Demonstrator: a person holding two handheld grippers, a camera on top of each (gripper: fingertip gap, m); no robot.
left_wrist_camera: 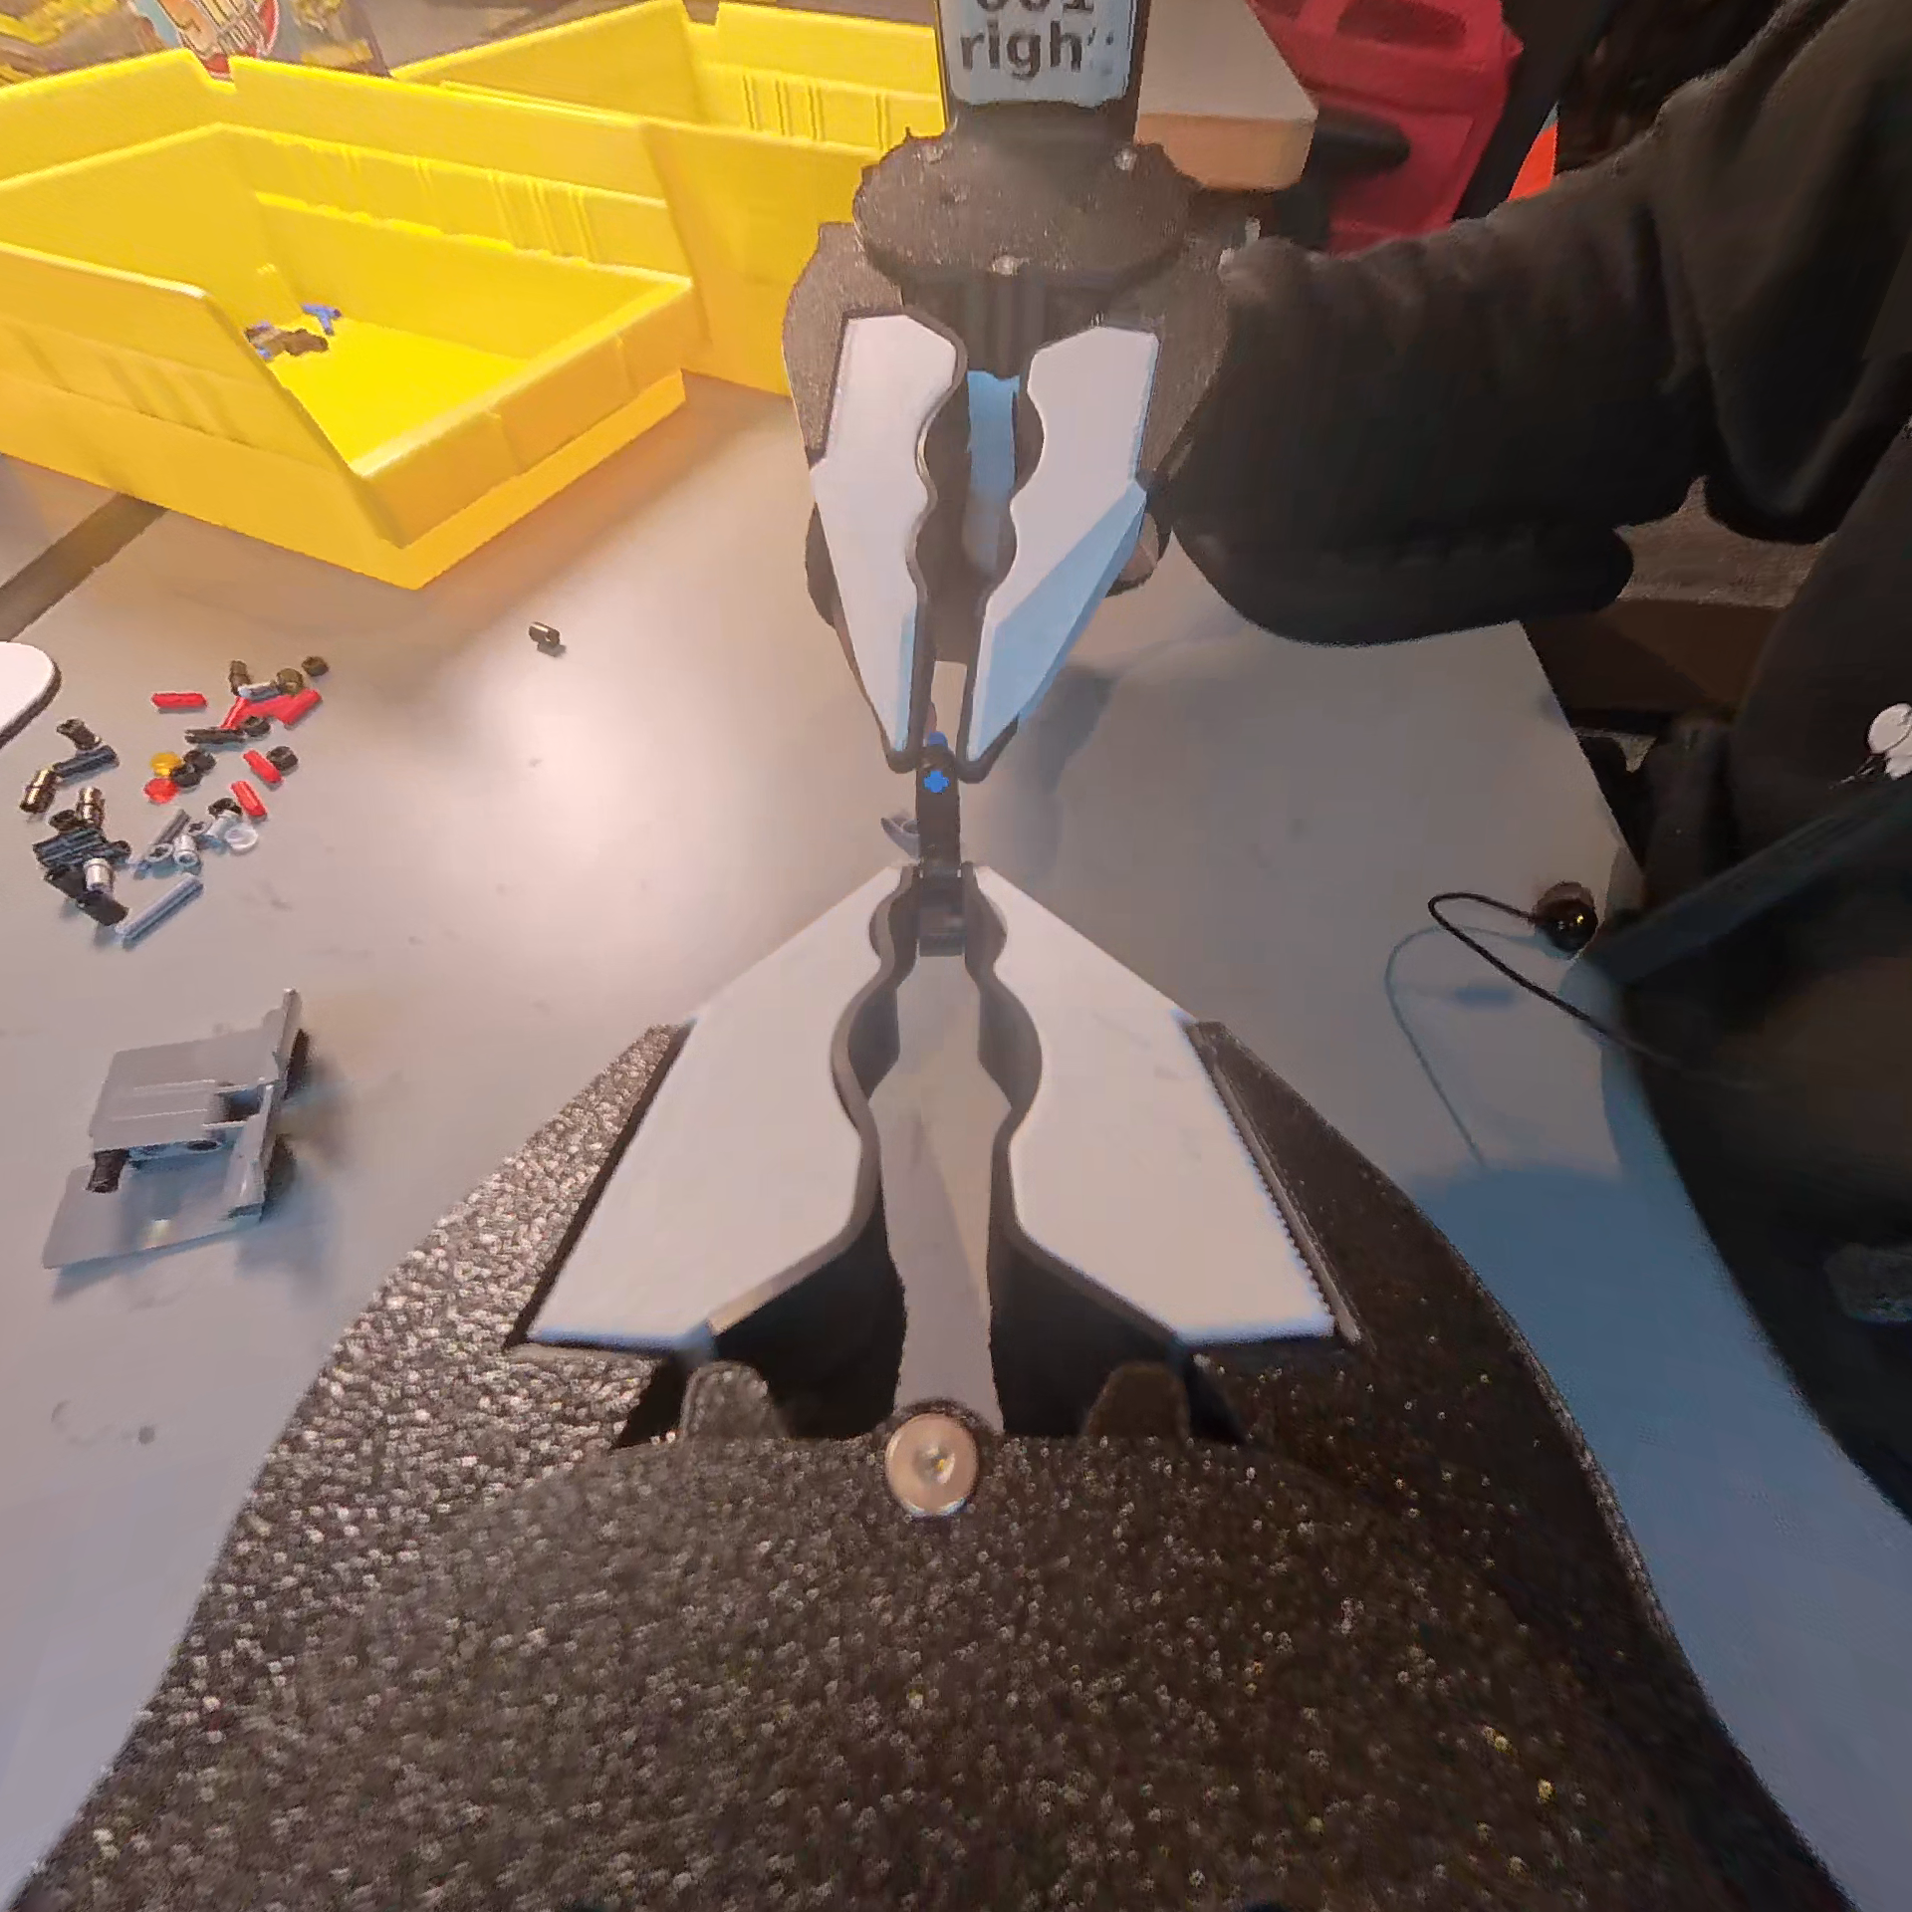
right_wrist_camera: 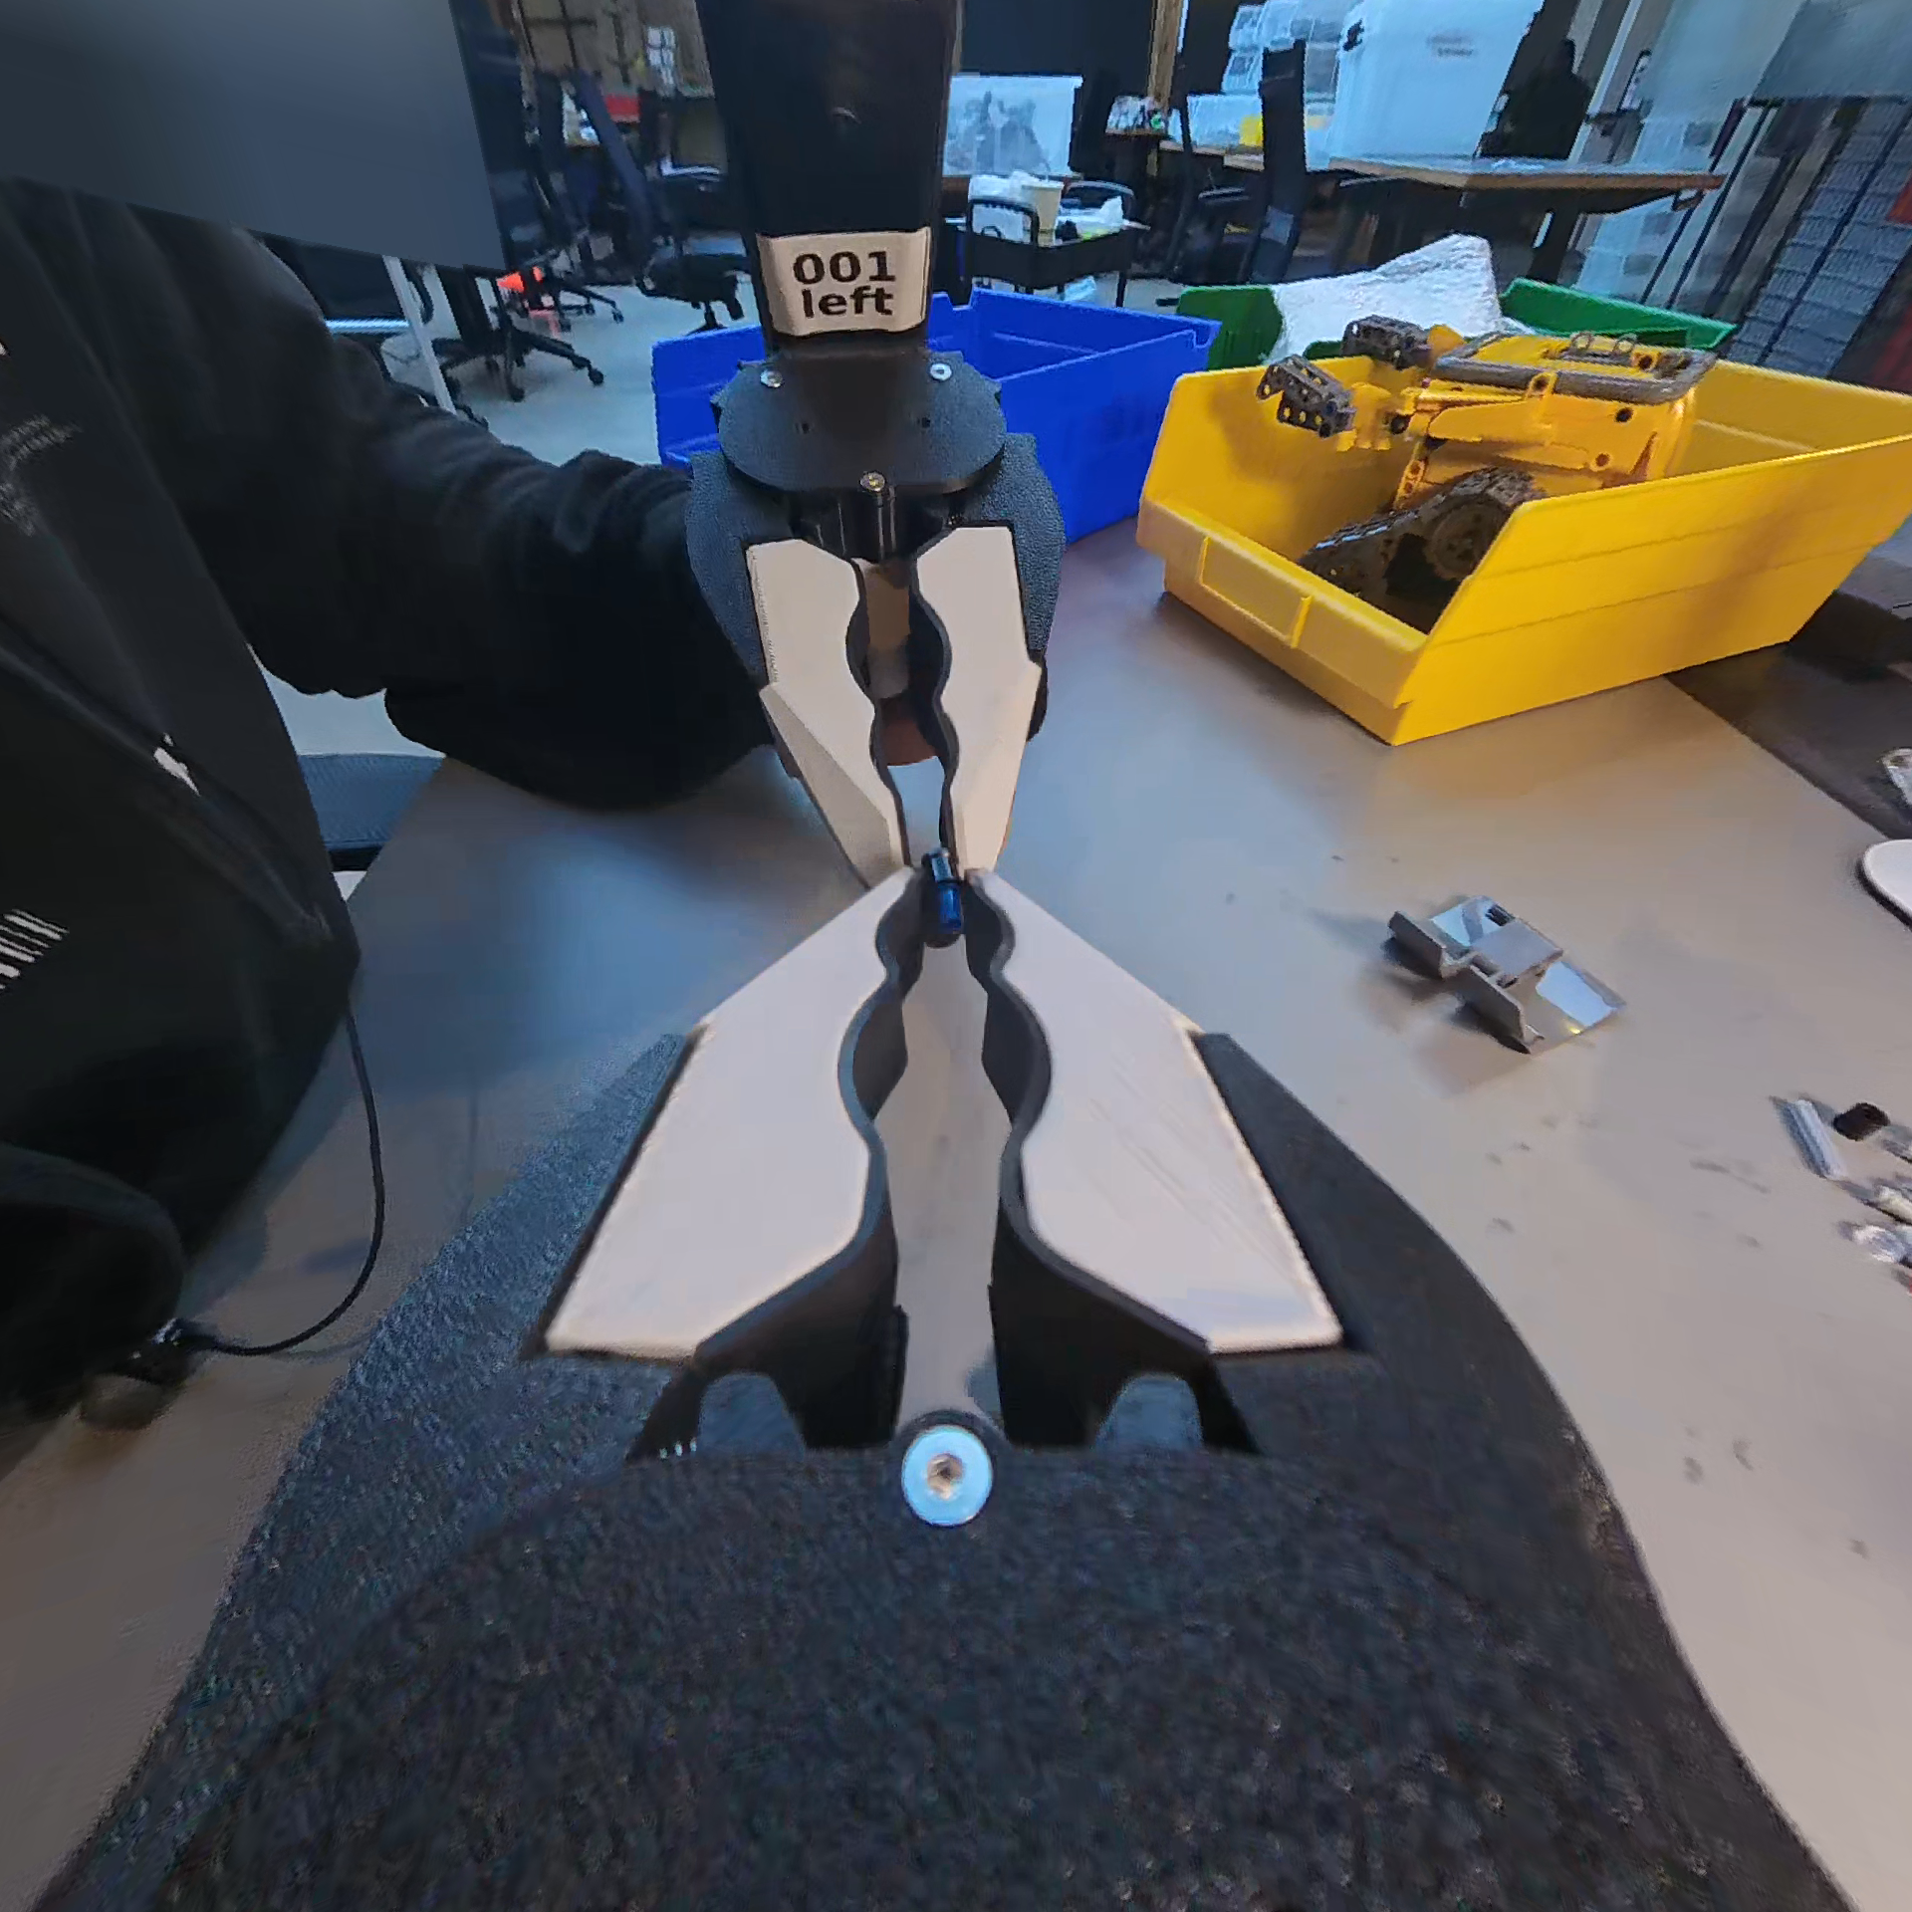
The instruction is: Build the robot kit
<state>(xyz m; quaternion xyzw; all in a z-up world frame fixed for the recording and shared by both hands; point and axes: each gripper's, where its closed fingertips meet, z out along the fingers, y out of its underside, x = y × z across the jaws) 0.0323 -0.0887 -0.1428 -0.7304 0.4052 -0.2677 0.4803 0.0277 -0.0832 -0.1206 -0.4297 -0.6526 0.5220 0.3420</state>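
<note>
I hold the left gripper [left_wrist_camera: 936, 890] pinched on a small black plastic connector piece [left_wrist_camera: 937, 828] while the right gripper [left_wrist_camera: 936, 750] pinches its blue pin [left_wrist_camera: 936, 778] tip-to-tip above the grey table [left_wrist_camera: 517, 931], apparently bracing both ends.

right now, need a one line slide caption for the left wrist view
Left gripper and right gripper pinch a small black part end to end above a grey table.

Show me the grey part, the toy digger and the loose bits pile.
grey part [left_wrist_camera: 181, 1123]: left wrist view, its raised middle.
toy digger [right_wrist_camera: 1469, 455]: right wrist view, its yellow body.
loose bits pile [left_wrist_camera: 166, 776]: left wrist view, the pile's centre.
</note>
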